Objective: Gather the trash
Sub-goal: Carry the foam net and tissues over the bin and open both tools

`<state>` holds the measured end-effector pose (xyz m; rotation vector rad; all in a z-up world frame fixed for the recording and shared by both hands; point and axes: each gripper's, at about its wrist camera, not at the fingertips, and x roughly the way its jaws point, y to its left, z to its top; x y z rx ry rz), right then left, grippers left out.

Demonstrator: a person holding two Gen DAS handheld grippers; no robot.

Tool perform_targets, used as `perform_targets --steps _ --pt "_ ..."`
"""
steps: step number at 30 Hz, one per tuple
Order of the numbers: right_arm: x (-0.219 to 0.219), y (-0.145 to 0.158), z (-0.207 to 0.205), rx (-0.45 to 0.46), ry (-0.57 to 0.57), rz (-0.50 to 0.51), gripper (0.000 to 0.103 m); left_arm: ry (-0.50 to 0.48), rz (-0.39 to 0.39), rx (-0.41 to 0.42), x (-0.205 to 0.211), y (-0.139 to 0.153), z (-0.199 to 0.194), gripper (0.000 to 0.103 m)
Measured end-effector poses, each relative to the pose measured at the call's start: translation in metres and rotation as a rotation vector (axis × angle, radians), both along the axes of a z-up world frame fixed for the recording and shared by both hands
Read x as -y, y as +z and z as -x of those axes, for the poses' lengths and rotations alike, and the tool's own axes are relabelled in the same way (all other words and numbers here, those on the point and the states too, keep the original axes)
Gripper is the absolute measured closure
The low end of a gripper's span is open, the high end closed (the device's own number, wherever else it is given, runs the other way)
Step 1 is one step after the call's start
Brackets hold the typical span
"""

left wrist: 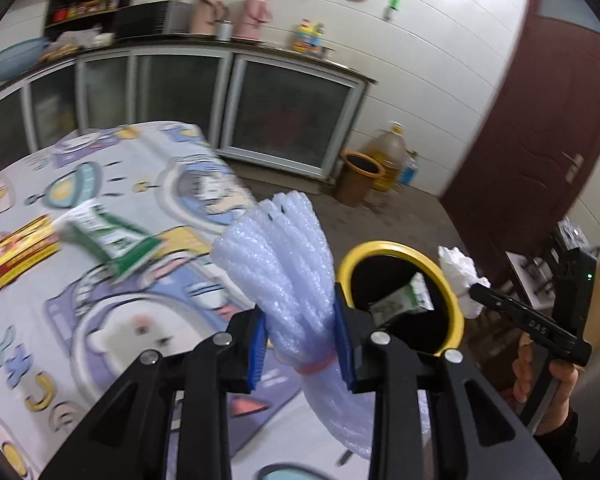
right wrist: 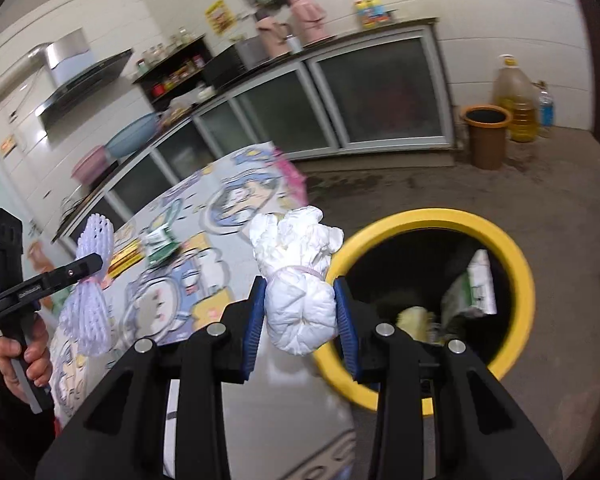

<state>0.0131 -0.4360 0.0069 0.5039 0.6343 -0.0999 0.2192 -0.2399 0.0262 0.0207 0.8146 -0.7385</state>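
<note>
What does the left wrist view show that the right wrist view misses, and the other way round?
Only the left wrist view: the dark red door and a red and yellow box on the table.

Only the right wrist view: the range hood, a pink basin, and yellow scrap inside the bin.

Both: the yellow-rimmed bin, the left gripper shut on the foam net, the right gripper shut on the tissue wad, and the green carton.

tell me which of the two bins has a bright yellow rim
The near bin, by the table edge, with cartons inside; the far bin by the cabinets is brown with a dull orange rim.
</note>
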Motion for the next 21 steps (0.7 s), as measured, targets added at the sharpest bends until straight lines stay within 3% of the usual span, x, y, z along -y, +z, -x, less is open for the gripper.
perform_targets --steps 10,21 --pt "0.048 -0.029 0.024 -0.061 -0.146 -0.002 0.070 -0.147 -0.007 -0.010 0.094 -0.015 0.001 0.076" --pt "0.081 -0.066 0.022 -0.114 -0.233 -0.073 0.070 -0.195 -0.043 -0.046 0.165 -0.046 -0.001 0.075"
